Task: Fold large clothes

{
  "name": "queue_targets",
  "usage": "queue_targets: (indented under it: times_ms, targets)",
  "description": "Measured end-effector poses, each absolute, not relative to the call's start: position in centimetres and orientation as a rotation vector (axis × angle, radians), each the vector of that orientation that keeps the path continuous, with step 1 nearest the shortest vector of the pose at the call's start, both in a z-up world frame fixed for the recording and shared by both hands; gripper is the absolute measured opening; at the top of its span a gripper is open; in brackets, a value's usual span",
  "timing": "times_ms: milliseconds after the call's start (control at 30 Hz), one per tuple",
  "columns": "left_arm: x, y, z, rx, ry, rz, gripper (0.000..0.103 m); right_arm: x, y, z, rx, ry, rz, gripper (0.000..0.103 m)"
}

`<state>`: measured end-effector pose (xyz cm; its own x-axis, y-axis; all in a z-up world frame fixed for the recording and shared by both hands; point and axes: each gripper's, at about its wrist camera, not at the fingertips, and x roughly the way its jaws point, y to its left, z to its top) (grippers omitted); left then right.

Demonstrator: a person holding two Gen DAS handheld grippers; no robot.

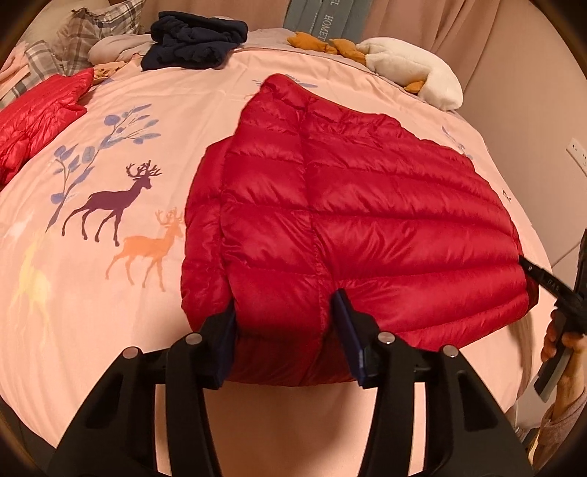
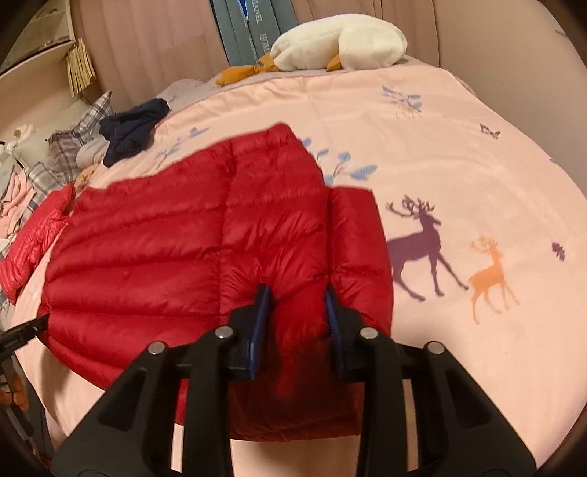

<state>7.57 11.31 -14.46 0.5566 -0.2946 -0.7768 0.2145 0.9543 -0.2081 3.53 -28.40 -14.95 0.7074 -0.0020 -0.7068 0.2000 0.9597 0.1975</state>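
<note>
Left wrist view — both grippers, left gripper (image 1: 286, 330) and right gripper (image 2: 295, 323), pinch the red puffer jacket (image 1: 348, 220).

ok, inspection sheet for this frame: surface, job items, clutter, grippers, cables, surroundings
Surface: pink bedspread with a deer print, on a bed.
Job's things: red puffer jacket lying flat, near hem at the bed's front edge.
Clutter: second red jacket, navy garment, plaid fabric, white plush goose, all at the far side of the bed.
Grippers: left gripper and right gripper each straddle a bunch of hem fabric; whether they clamp it cannot be told.
Cables: nothing seen.
Surroundings: pink curtains, grey books behind the goose.
</note>
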Motion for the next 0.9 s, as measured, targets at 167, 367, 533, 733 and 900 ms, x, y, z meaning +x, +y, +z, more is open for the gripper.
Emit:
queue_targets:
  times_ms: [167,367,533,733,900]
  targets:
    - [6.7,11.4,-13.1,-0.069,0.88,-0.272,0.068,1.2,-28.5,-12.7,0.291,0.681,-0.132,0.056]
    - [5.8,9.4,-10.8,-0.003,0.775,-0.277,0.078,0.3,-25.7,-10.2,0.21,0.599,-0.047,0.06]
    - [6.9,6.5,-10.1,0.031,0.746,-0.317,0.078,1.9,-23.0,-10.3,0.127,0.607,-0.007,0.06]
    - [8.4,4.3,-12.1,0.087,0.82,-0.313,0.078,3.3,-21.7,-13.6,0.108,0.738,0.02,0.061]
    - [8.2,4.3,-13.8,0.104,0.854,-0.326,0.079,2.5,-21.7,-15.7,0.141,0.802,0.032,0.061]
